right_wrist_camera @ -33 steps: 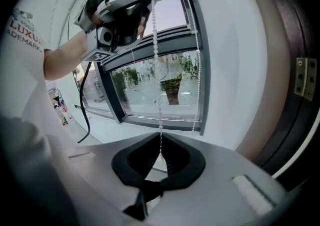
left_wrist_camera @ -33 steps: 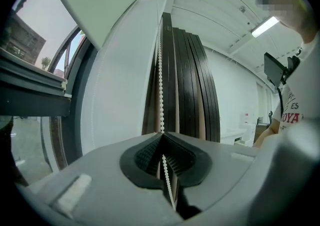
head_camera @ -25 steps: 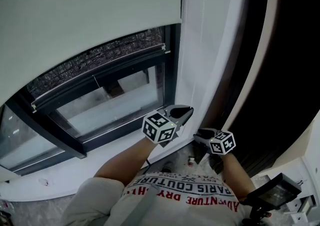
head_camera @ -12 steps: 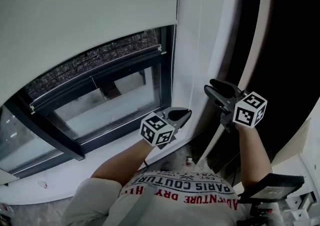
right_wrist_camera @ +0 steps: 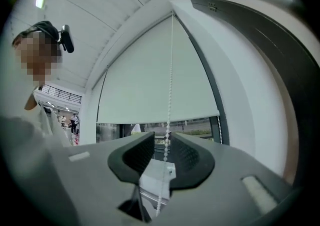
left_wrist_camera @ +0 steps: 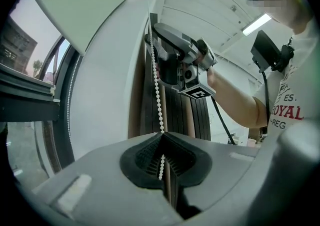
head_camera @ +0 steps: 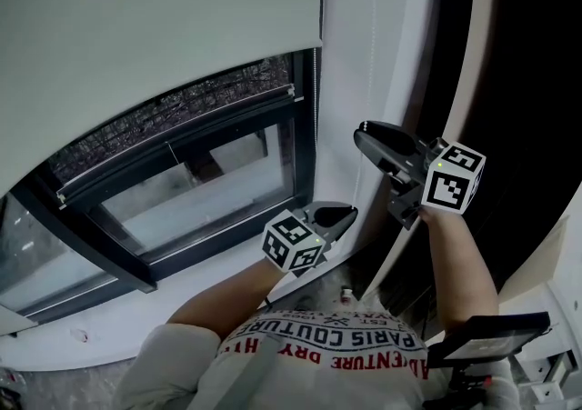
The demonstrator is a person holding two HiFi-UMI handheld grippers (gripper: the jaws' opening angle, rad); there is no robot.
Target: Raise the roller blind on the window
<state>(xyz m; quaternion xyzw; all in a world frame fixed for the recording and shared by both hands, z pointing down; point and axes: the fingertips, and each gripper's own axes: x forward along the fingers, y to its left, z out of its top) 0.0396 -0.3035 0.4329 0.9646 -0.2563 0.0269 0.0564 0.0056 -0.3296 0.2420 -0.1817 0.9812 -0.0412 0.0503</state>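
Note:
The white roller blind (head_camera: pixel 164 26) covers the upper part of the window (head_camera: pixel 209 181); its bottom bar (right_wrist_camera: pixel 160 118) hangs across the pane. A white bead chain (left_wrist_camera: pixel 156 79) runs down the white wall beside the frame. My left gripper (head_camera: pixel 344 213) is low, shut on the bead chain (left_wrist_camera: pixel 161 137). My right gripper (head_camera: pixel 364 137) is higher up the same chain (right_wrist_camera: pixel 171 69). Its jaws have just been closing and stand a little apart, with the chain running between the pads (right_wrist_camera: pixel 186 152) and a gap on each side. It also shows in the left gripper view, right gripper (left_wrist_camera: pixel 156 44).
A dark window frame (head_camera: pixel 305 117) stands left of the chain and a white sill (head_camera: pixel 109 326) lies below the window. Dark vertical panels (head_camera: pixel 509 81) rise to the right of the white wall strip. A dark device on a stand (head_camera: pixel 491 335) sits at the lower right.
My right gripper has risen from beside the left one to well above it and come around the chain, its jaws narrower. The left gripper has barely shifted.

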